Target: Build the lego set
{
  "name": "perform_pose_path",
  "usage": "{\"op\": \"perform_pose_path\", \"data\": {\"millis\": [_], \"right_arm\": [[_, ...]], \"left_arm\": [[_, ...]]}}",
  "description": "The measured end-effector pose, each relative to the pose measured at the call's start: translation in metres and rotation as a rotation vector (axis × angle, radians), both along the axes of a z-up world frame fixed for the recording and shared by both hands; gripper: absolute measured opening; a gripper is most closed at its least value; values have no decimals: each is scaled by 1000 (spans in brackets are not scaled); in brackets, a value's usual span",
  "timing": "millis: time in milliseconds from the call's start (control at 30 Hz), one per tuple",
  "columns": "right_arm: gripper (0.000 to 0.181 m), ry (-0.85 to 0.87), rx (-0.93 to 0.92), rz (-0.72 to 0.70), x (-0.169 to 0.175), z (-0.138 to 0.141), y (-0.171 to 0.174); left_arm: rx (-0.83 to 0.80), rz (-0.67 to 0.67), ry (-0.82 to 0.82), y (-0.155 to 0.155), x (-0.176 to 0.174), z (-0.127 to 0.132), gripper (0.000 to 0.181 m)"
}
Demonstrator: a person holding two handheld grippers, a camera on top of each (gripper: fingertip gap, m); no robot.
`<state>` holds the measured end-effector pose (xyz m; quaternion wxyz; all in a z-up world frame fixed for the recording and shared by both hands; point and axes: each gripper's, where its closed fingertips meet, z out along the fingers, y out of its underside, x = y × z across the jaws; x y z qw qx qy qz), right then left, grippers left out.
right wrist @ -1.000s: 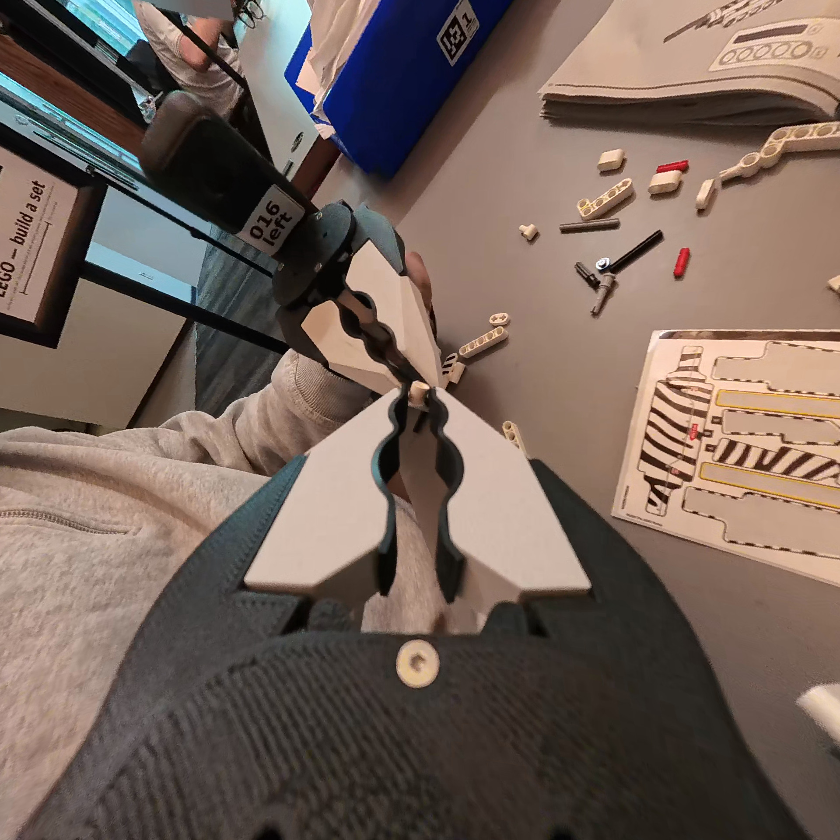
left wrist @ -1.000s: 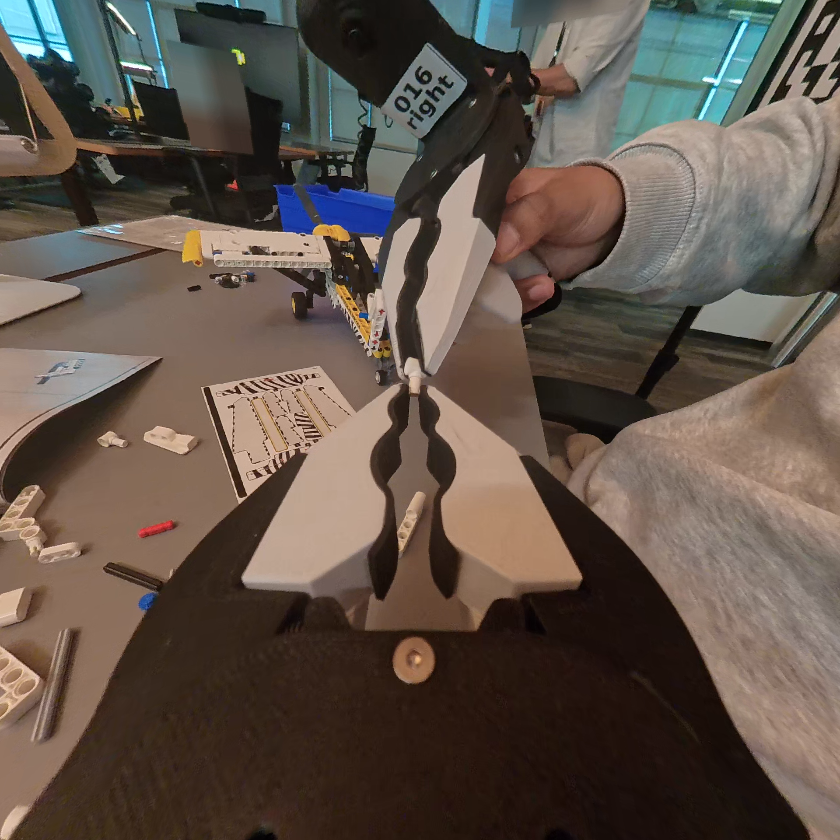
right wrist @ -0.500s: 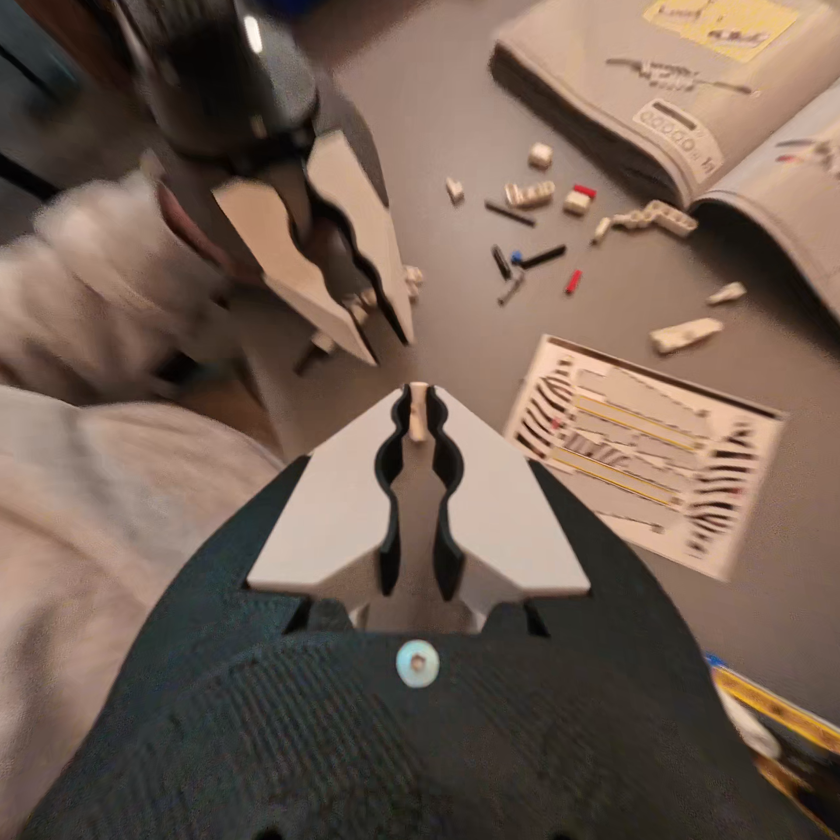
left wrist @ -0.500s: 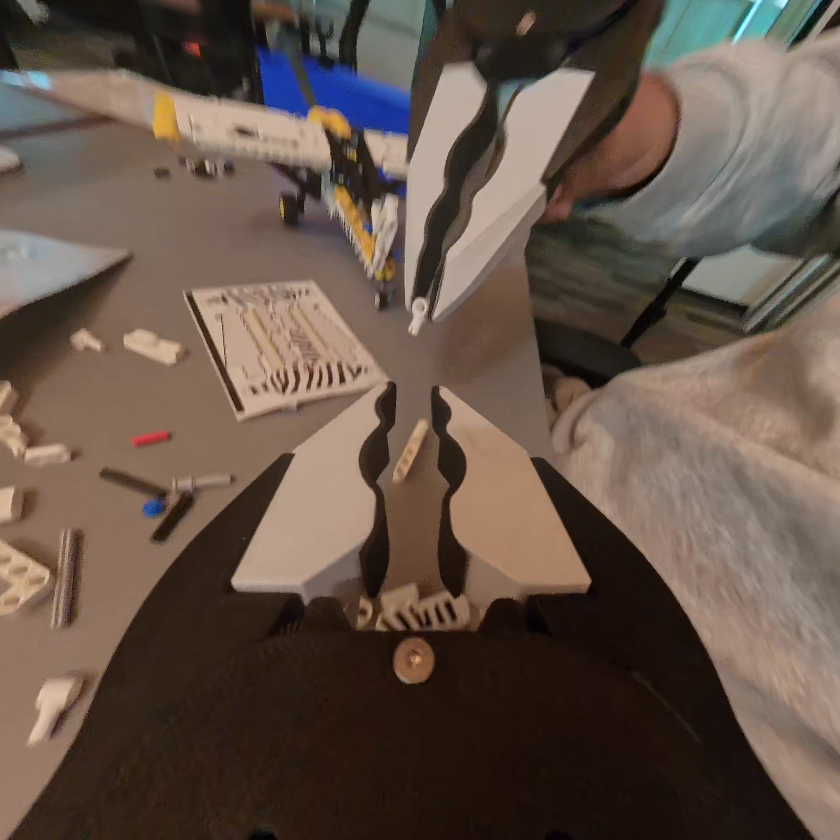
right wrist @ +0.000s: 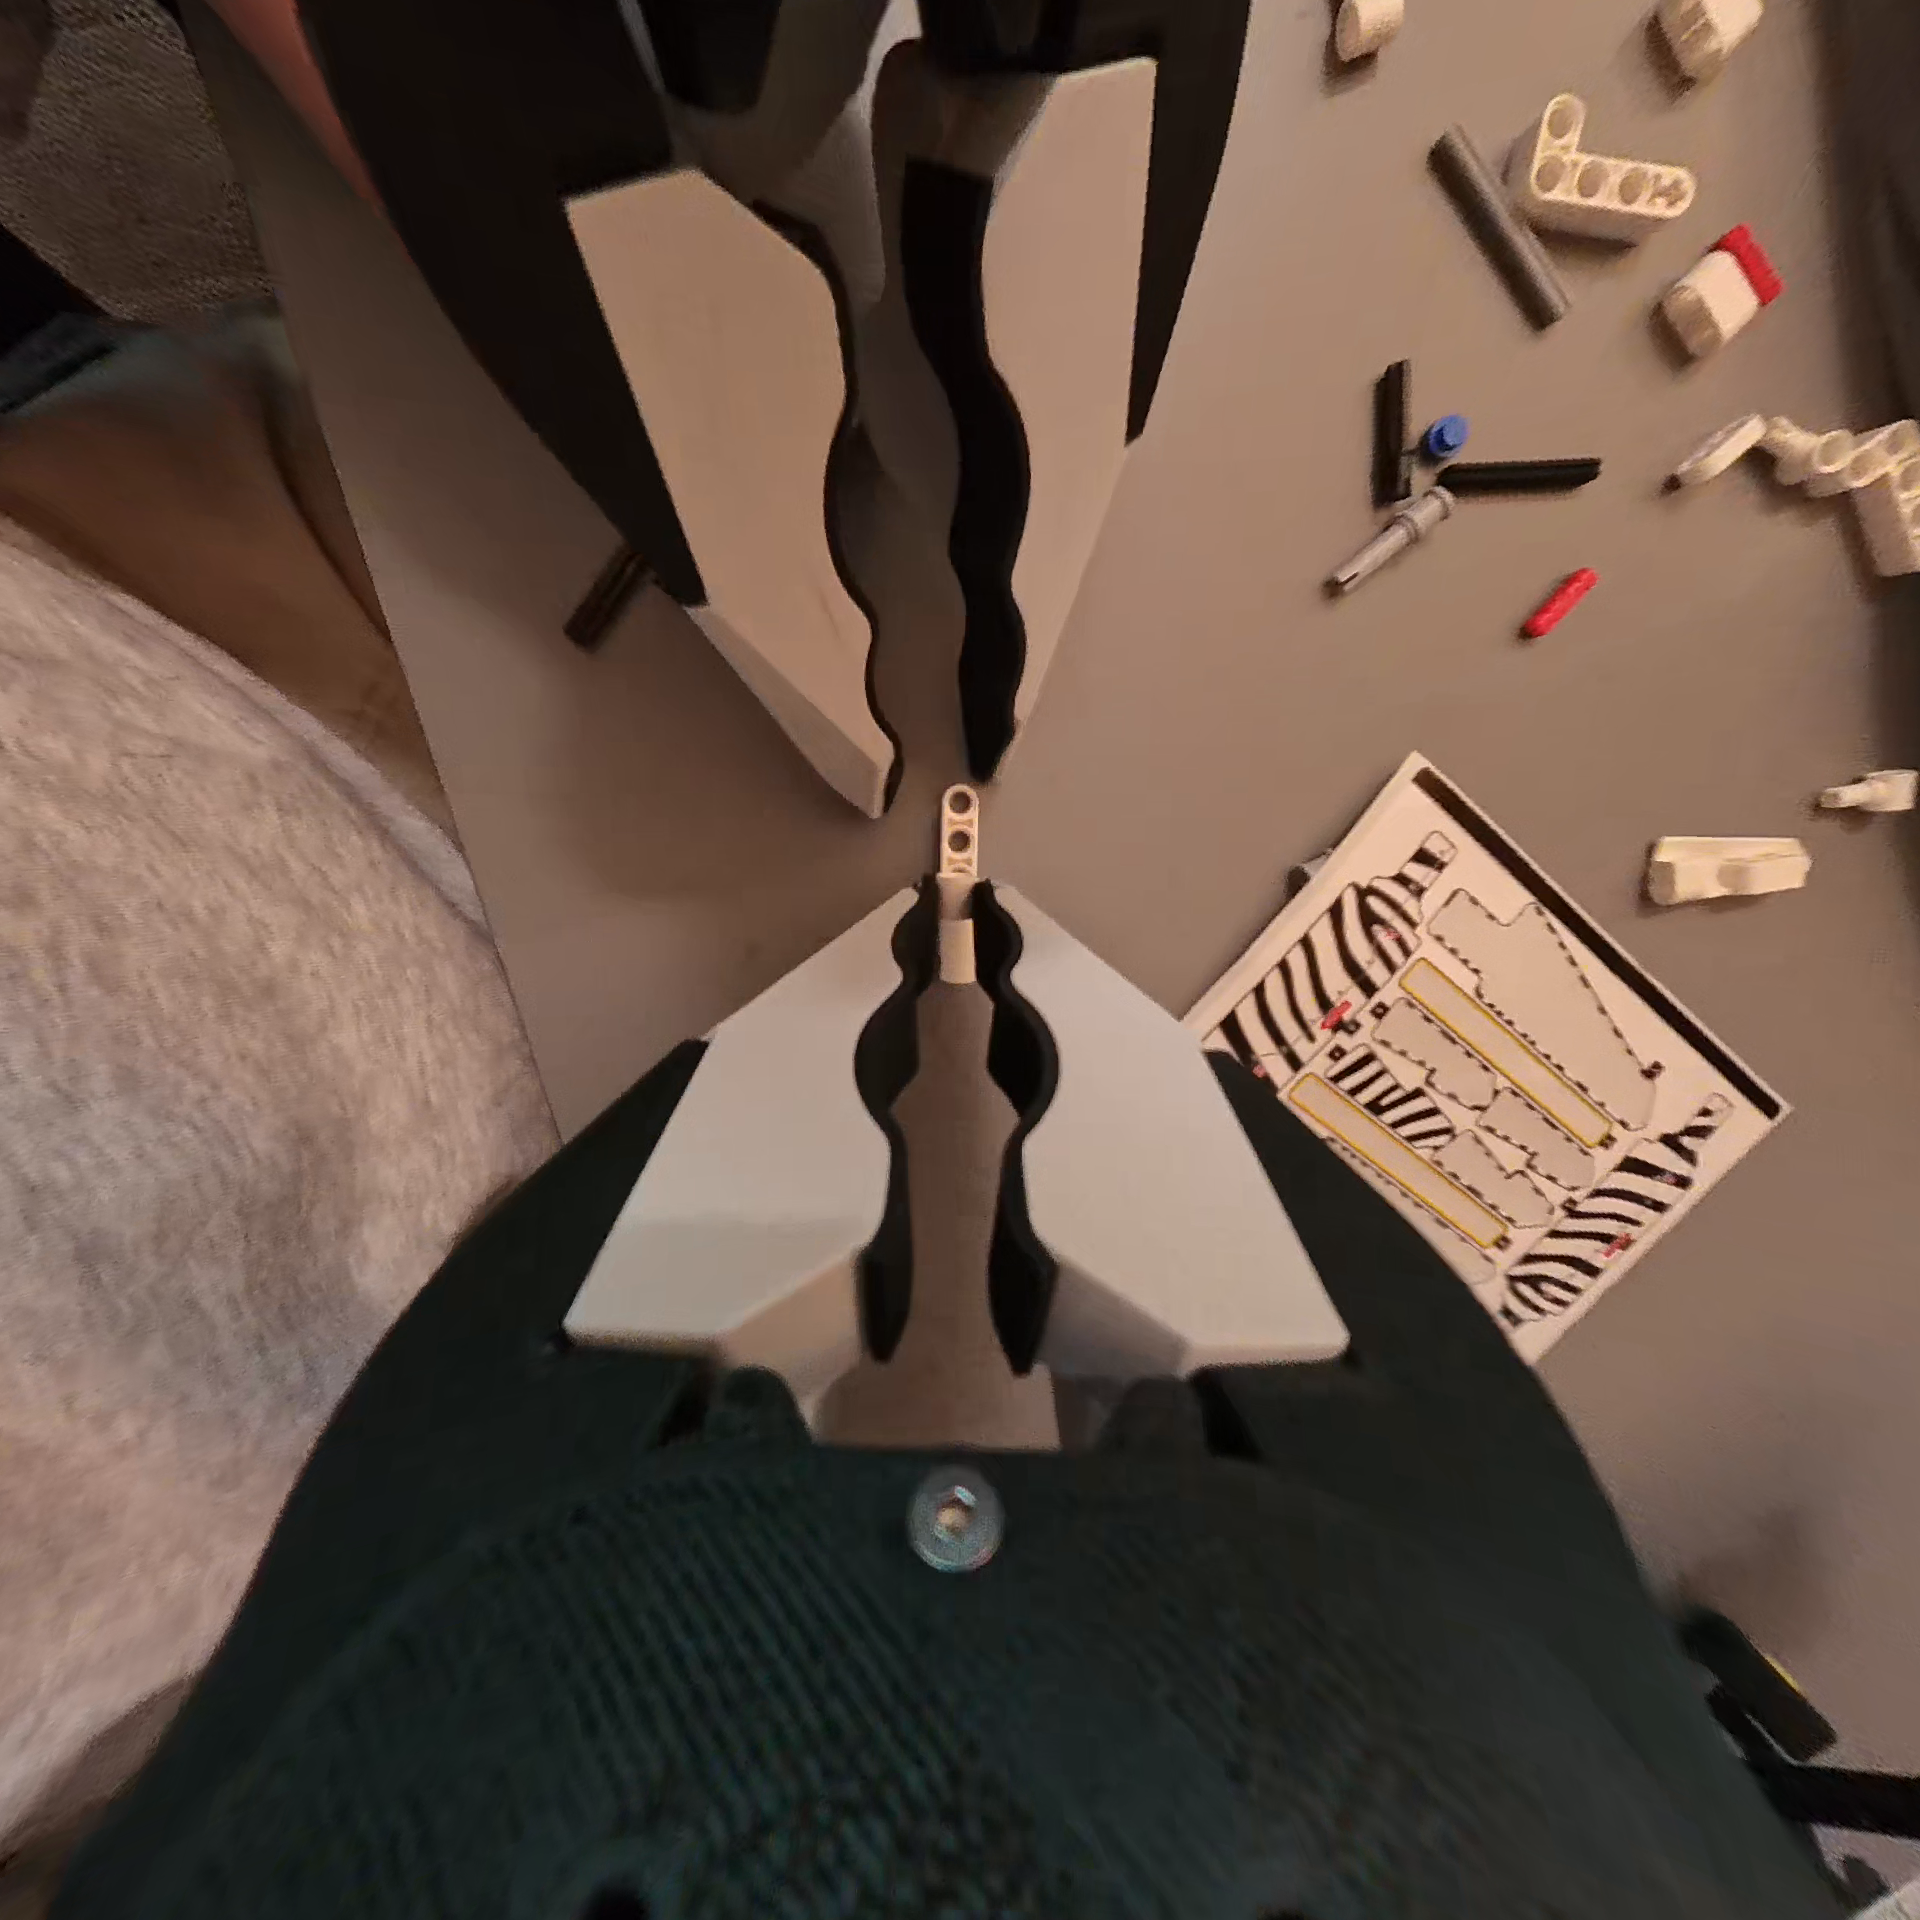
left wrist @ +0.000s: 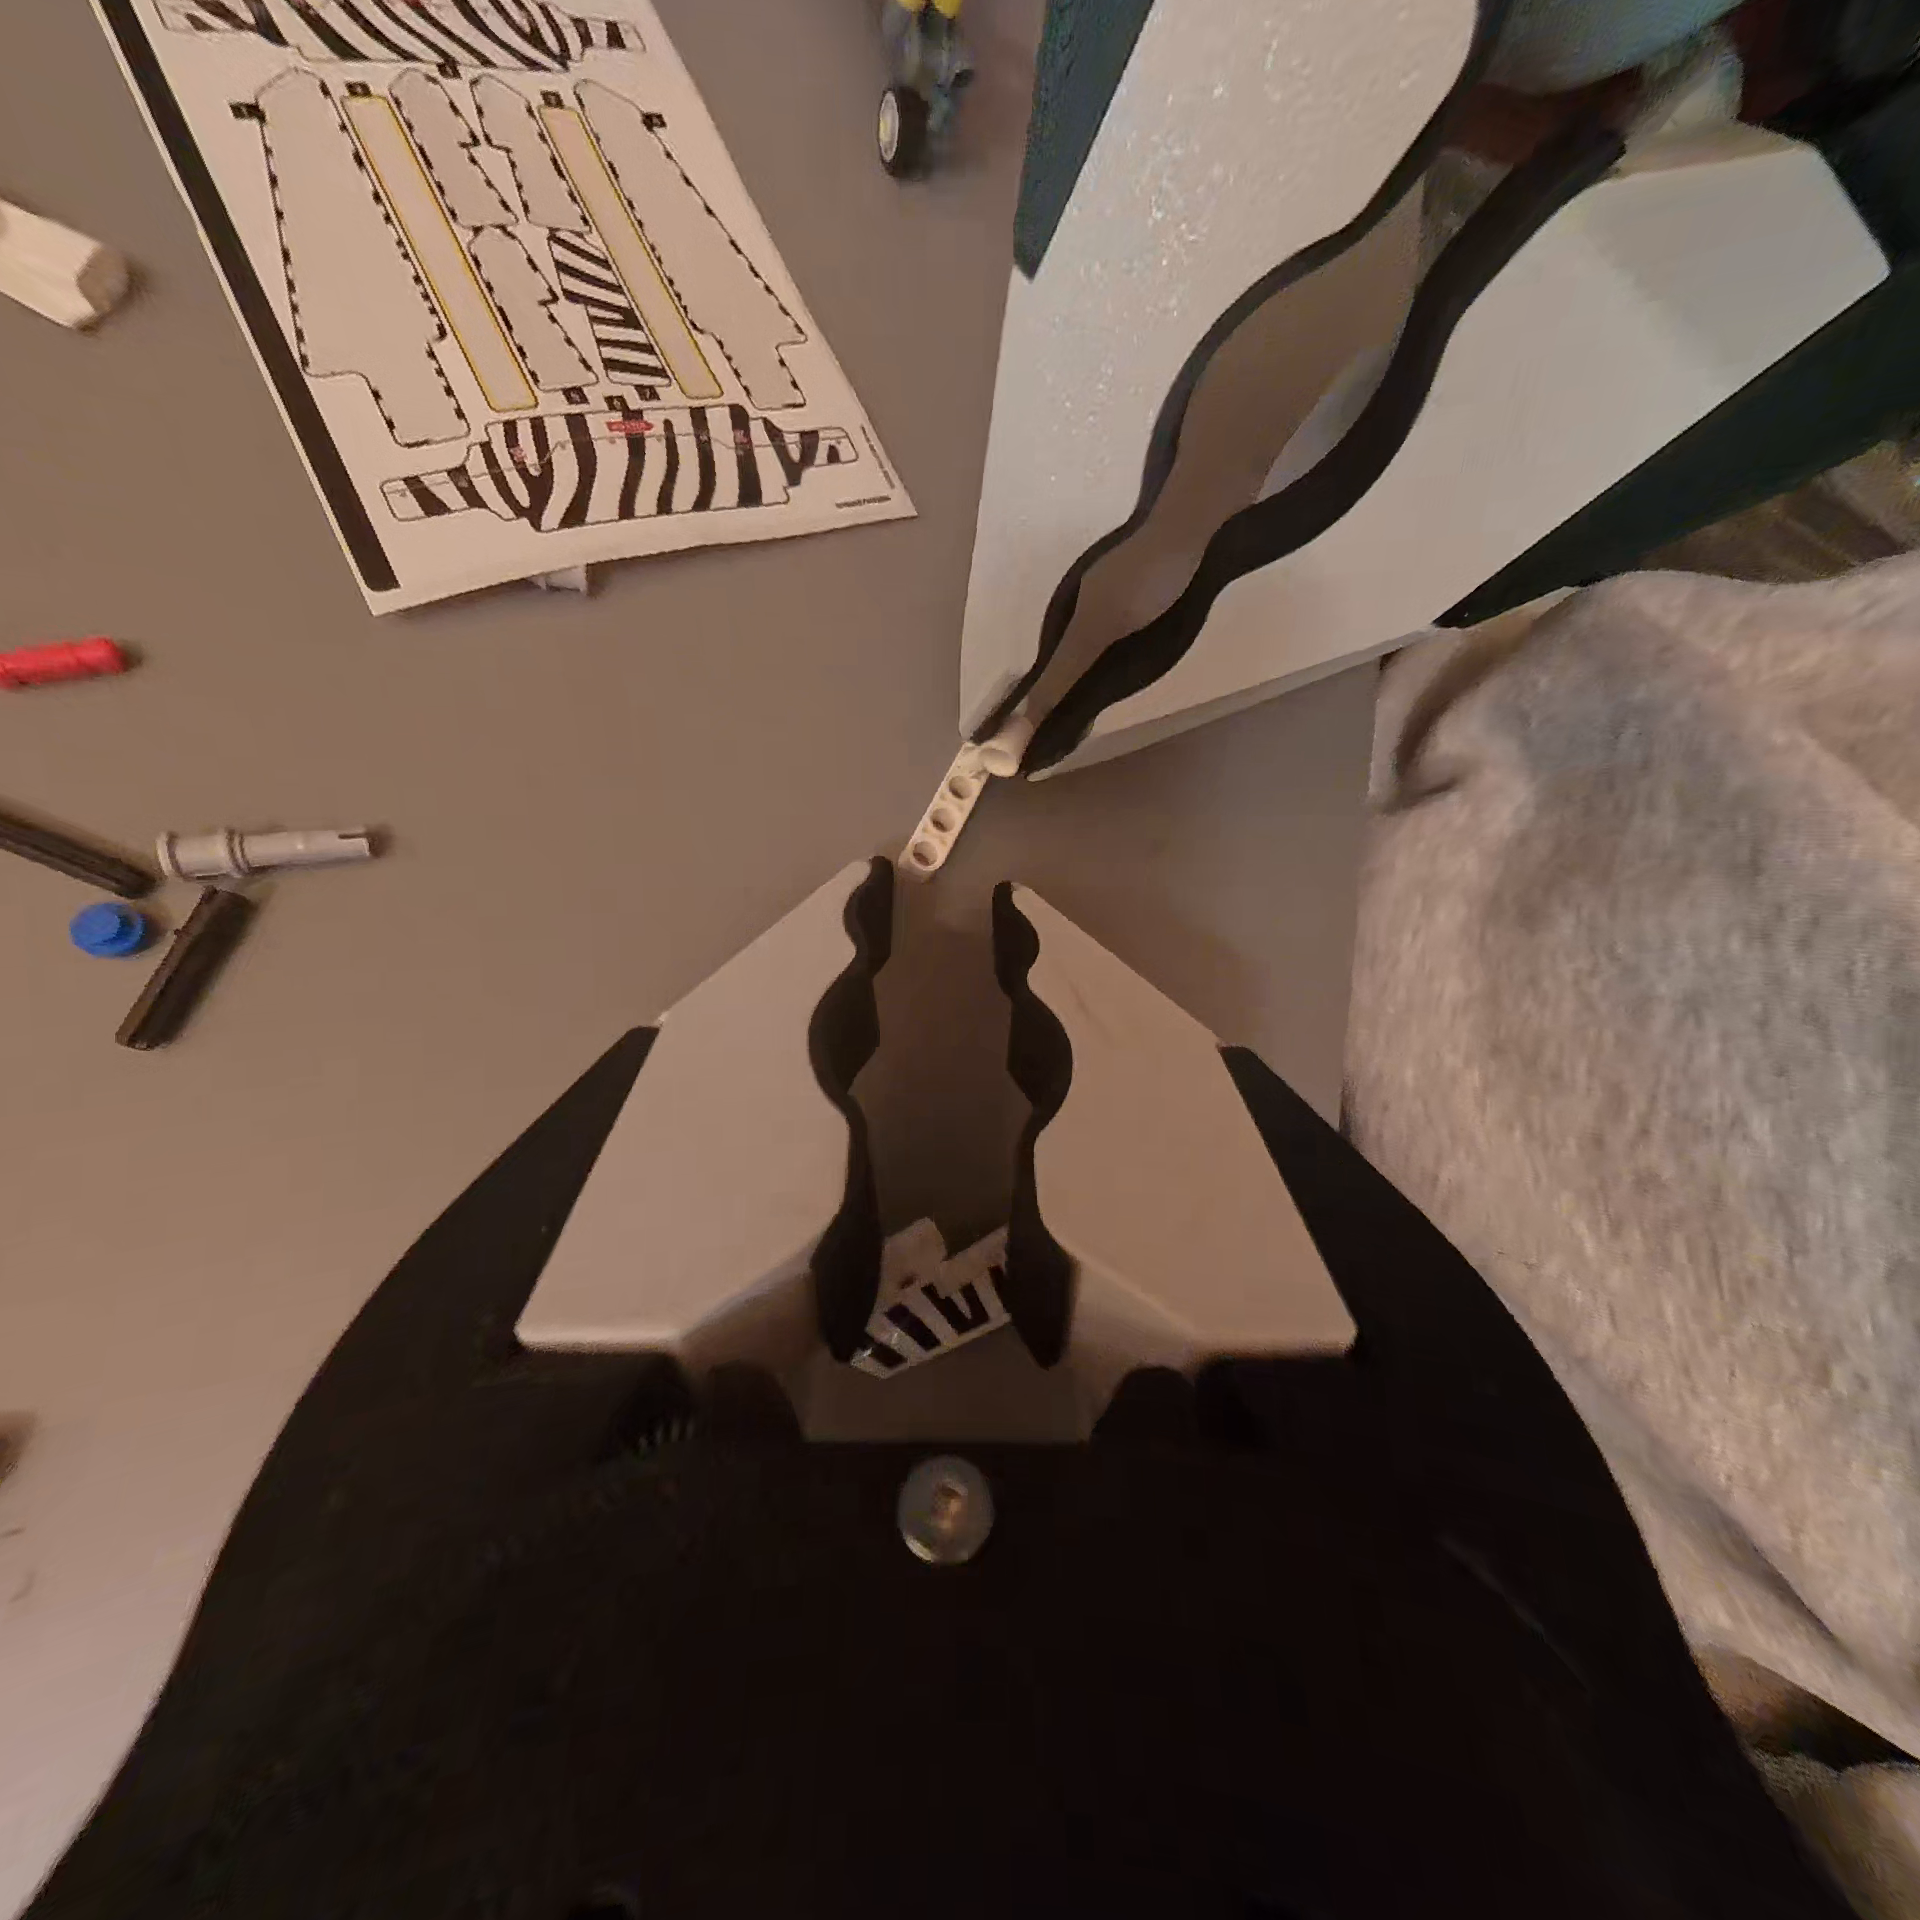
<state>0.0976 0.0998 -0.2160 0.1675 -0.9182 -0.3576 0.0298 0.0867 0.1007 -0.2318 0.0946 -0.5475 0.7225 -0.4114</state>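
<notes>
My right gripper is shut on a small white pin, which pokes out of its tips. The pin's end sits at a short white beam with holes that lies on the grey table. My left gripper is open and empty, its tips just at the beam's other end. In the left wrist view my right gripper comes in from the upper right with the pin. In the right wrist view my left gripper comes down from the top.
A zebra-striped sticker sheet lies beyond, also in the right wrist view. Loose parts lie to the left: a red pin, a grey axle pin, a blue stud. A striped piece lies under my left gripper. A grey sleeve borders the table edge. Only a small space, under 4 cm, lies between the two pairs of fingers. My left gripper's tips are some 11 cm from the blue stud. The right camera catches it too, in the right wrist view.
The grippers met tip to tip in the air at the pin. My left gripper has let go and opened. Both have dropped to the table at the white beam.
</notes>
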Motion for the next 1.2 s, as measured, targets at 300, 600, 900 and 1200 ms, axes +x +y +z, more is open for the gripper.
{"op": "perform_pose_path", "data": {"millis": [300,600,900,1200], "right_arm": [[5,-9,-44,-15,2,-4,0],[6,10,-59,-11,0,-2,-6],[6,-10,-60,-9,2,-6,-4],[6,-20,-78,3,2,-7,-6]], "left_arm": [[-98,-26,1,-9,4,6,0],[-114,-44,-2,-12,4,7,8],[-123,-16,-39,-8,6,13,13],[-44,-6,-7,-7,8,3,5]]}}
